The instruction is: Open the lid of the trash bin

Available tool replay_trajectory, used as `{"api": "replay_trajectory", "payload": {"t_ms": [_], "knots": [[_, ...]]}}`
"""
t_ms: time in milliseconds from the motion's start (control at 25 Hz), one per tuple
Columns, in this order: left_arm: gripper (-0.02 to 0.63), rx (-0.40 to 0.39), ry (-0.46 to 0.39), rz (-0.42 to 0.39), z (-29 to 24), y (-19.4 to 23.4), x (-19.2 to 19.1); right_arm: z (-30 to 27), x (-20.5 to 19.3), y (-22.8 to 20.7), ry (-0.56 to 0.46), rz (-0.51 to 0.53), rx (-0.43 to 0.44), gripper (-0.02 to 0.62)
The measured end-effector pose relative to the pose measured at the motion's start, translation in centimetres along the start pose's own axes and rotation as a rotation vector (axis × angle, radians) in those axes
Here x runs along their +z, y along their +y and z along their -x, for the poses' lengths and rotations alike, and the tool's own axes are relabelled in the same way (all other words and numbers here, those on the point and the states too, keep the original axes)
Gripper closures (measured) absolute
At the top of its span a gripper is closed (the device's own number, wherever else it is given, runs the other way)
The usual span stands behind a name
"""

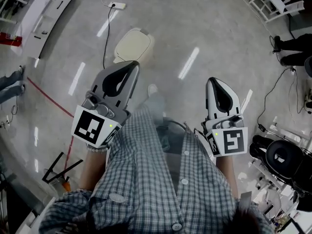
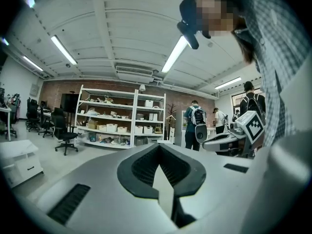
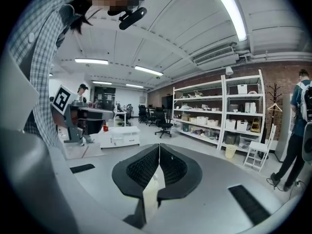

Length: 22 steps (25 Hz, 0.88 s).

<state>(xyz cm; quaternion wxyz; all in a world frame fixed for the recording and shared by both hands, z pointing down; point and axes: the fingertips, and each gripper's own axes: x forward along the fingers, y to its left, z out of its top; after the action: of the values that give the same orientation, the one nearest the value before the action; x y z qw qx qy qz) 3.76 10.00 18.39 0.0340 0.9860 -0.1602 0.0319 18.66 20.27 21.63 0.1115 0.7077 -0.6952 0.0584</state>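
Note:
A cream trash bin with its lid down stands on the grey floor ahead of me in the head view. My left gripper is held up just short of it, a little lower in that view, its tips shut with nothing between them. My right gripper is held further right, away from the bin, also shut and empty. In the left gripper view the jaws meet at a point and face a shelf; the bin is hidden there. The right gripper view shows the jaws pressed together the same way.
A white power strip and its black cable lie on the floor behind the bin. A red line crosses the floor at left. White racks and black gear stand at right. Shelving and people are in the room.

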Motion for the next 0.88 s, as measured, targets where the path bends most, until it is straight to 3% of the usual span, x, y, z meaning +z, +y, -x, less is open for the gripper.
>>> {"api": "replay_trajectory", "payload": {"t_ms": [440, 880], "knots": [[0.608, 0.069, 0.007, 0.013, -2.7, 6.8, 0.9, -9.0, 2.5, -0.6, 0.0, 0.008, 0.091, 0.574], [0.607, 0.204, 0.051, 0.043, -1.7, 14.3, -1.0, -18.5, 3.0, 3.1, 0.04, 0.071, 0.262, 0.575]]}}
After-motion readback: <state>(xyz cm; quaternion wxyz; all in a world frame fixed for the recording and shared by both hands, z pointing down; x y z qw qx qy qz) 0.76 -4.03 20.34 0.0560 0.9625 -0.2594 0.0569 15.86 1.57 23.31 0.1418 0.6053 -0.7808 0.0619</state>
